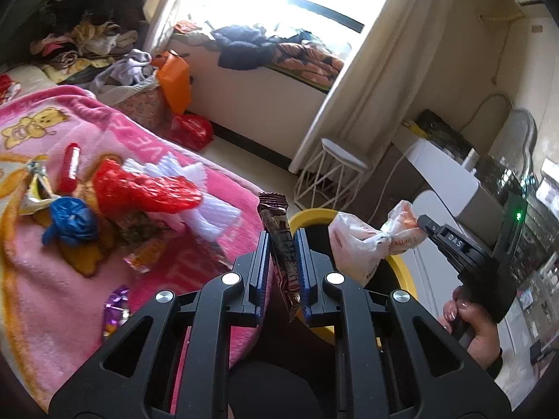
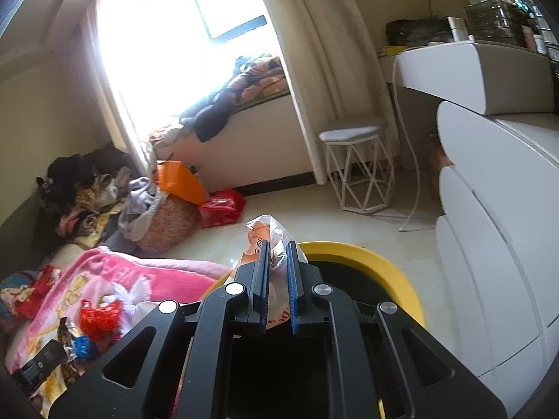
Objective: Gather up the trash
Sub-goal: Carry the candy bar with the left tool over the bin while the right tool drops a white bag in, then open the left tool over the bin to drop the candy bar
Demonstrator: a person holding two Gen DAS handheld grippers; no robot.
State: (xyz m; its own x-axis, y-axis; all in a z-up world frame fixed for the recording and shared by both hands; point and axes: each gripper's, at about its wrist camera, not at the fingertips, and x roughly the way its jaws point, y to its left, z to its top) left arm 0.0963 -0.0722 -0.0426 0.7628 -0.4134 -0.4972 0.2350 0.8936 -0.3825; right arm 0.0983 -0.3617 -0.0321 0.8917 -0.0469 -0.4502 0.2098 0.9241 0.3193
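My left gripper (image 1: 282,237) is shut on a brown snack wrapper (image 1: 277,230), held upright near the yellow-rimmed trash bin (image 1: 401,265). My right gripper (image 2: 278,248) is shut on a white and orange plastic bag (image 2: 267,234) above the bin (image 2: 384,265); the bag also shows in the left wrist view (image 1: 363,241), hanging from the right gripper (image 1: 424,225) over the bin. On the pink blanket (image 1: 70,262) lie a red and white wrapper (image 1: 153,188), a blue crumpled bag (image 1: 71,223), a red tube (image 1: 70,167) and smaller wrappers.
A white wire stool (image 2: 360,171) stands by the curtain. White drawers and a dressing table (image 2: 489,209) are at the right. A clothes pile, an orange bag (image 2: 178,181) and a red bag (image 2: 222,207) lie on the floor by the window seat.
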